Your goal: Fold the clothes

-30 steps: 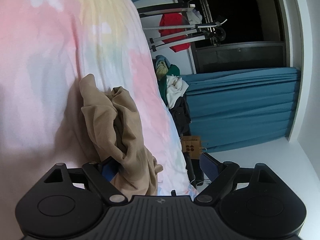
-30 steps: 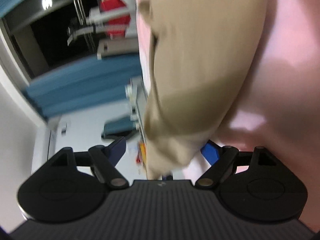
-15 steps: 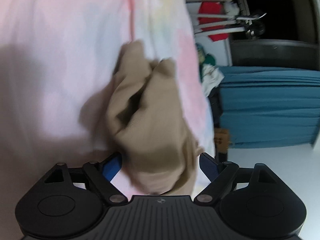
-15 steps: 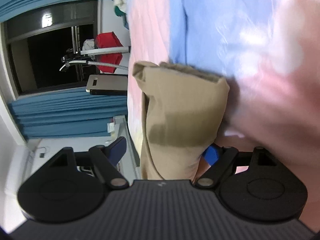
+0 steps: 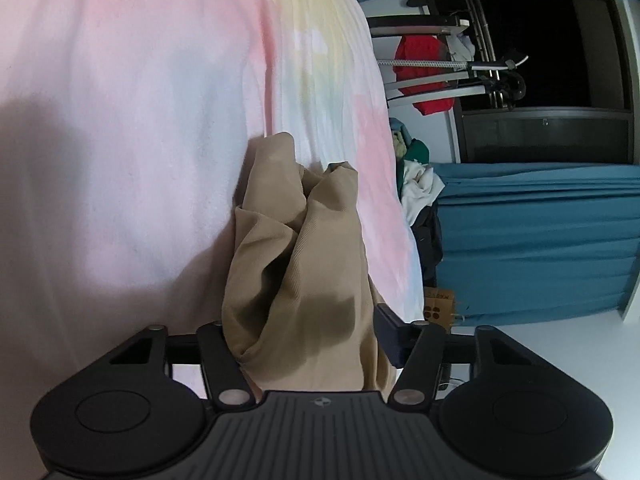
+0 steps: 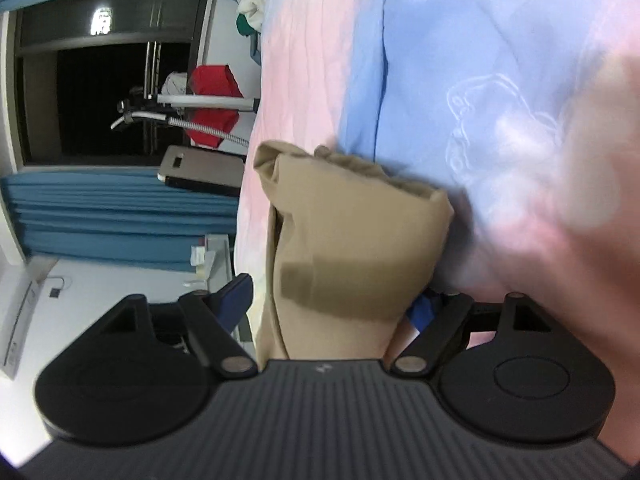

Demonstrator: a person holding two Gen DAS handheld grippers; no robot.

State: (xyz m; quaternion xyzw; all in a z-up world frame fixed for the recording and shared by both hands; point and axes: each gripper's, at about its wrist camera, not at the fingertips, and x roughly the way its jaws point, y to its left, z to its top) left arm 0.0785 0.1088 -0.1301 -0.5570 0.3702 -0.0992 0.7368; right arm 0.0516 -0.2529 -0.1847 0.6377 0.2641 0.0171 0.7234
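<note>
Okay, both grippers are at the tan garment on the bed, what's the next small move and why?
Probably finish closing the left gripper on the tan garment. Its jaws have just been closing, with bunched fabric between them, and the right gripper also has the cloth between its fingers, over the pastel bedsheet. A firm hold on both sides should come before lifting.

A bunched tan ribbed-fabric garment (image 5: 304, 272) lies on the pastel pink, yellow and blue bedsheet (image 5: 132, 140); the left gripper (image 5: 308, 340) has just been closing its black jaws around the garment's near end; beyond the garment hangs a red cloth (image 5: 424, 76) before teal curtains (image 5: 532, 240).
</note>
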